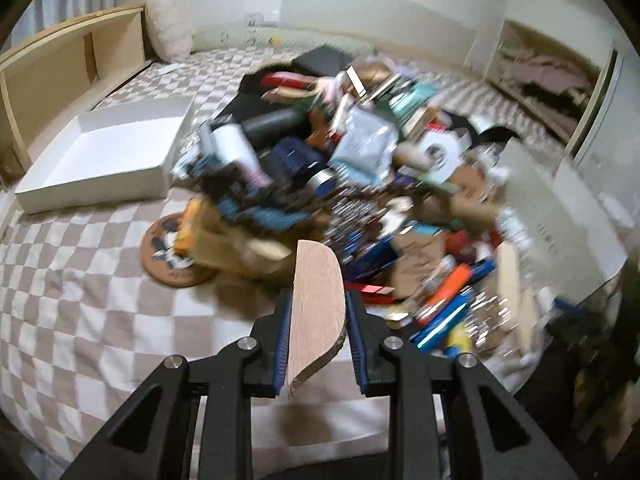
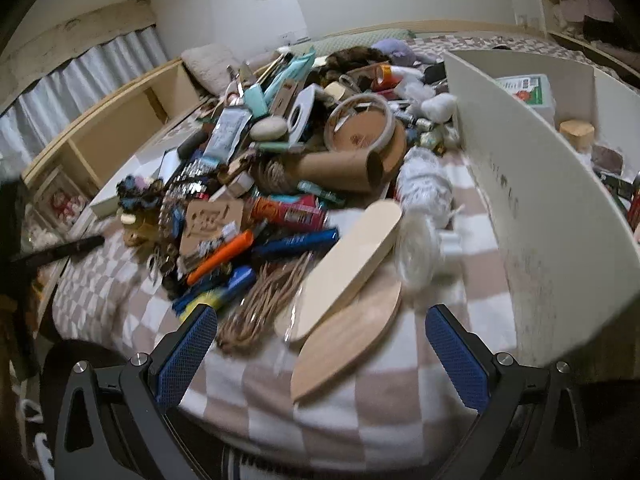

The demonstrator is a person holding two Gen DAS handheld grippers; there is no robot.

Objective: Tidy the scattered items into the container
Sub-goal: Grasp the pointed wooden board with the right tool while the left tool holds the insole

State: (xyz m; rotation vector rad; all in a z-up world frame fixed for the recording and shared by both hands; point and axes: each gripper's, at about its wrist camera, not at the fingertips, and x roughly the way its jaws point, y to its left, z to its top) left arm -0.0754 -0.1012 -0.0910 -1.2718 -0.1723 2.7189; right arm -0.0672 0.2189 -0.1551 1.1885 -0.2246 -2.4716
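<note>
Two white boxes flank the heap on the checked bed (image 1: pixel 80 300): a shallow one (image 1: pixel 104 156) at the far left in the left wrist view, showing bare white inside, and a taller one (image 2: pixel 532 208) at the right in the right wrist view, which already holds a green-and-white pack (image 2: pixel 528 90) and a small wooden block (image 2: pixel 576 134). Which of them counts as the container I cannot settle; the right one has things in it.

Between them the pile of scattered items (image 1: pixel 340 168) lies thick on the bed: tubes, pens, a cardboard roll (image 2: pixel 340 170), a round hoop (image 2: pixel 360 122), a cork coaster (image 1: pixel 176 252) at its near left edge.

The left hand-held gripper (image 1: pixel 318 344) is closed narrow on a flat wooden piece (image 1: pixel 316 312), held on edge and clear of the bed, just in front of the pile. So the step in hand looks like a carry. That piece then needs to go over a box wall and be let go inside; the picture is motion-blurred, so a steady path matters.

The right hand-held gripper (image 2: pixel 320 352) stands wide and holds nothing, poised over two more flat wooden pieces (image 2: pixel 348 276), overlapping on the bed beside a bundle of brown cord (image 2: pixel 264 300). Taking one would call for lowering the fingers around its thin edges, with the cord kept out of the grip.
</note>
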